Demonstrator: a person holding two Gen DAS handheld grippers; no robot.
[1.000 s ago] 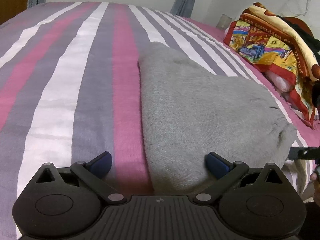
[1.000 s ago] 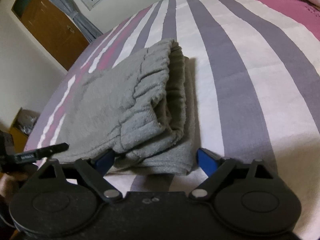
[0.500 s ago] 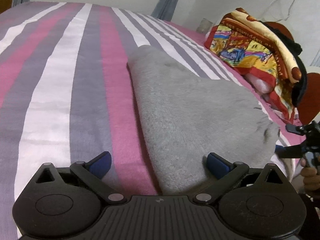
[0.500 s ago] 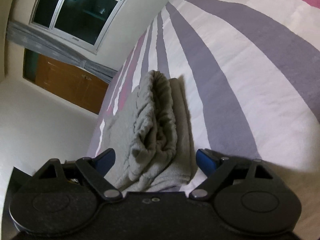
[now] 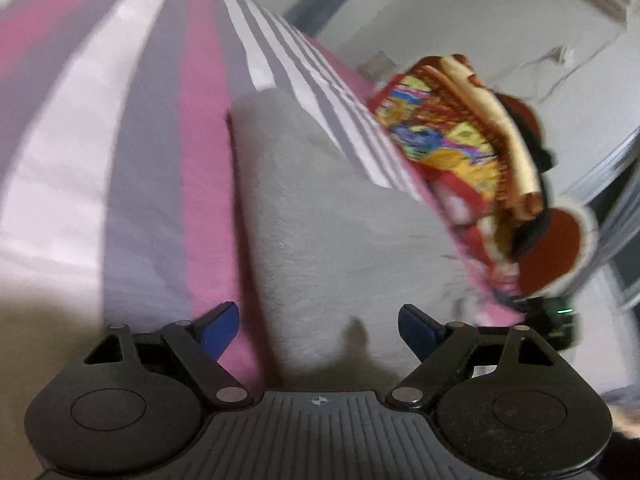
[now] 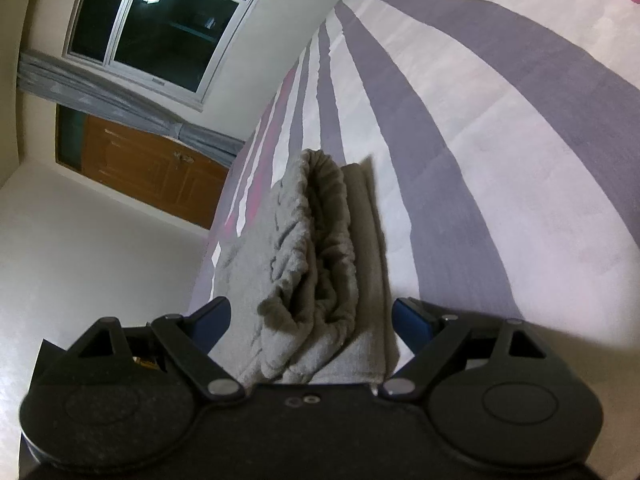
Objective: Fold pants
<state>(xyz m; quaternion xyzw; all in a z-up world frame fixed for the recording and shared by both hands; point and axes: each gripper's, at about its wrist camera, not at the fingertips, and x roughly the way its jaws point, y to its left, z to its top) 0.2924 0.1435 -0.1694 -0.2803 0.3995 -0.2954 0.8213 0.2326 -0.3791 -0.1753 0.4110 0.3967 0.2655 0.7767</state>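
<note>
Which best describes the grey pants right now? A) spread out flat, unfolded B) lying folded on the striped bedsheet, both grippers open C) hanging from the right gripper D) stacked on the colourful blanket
B: the grey pants lie in stacked layers on the striped bedsheet, and the right gripper and left gripper both show fingers spread apart, gripping nothing.

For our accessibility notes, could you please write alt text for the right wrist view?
Folded grey pants lie on a bed with a striped sheet, their gathered waistband end between the spread blue fingertips of the open right gripper. Behind, tilted by the camera angle, are a dark window and a wooden door.
</note>
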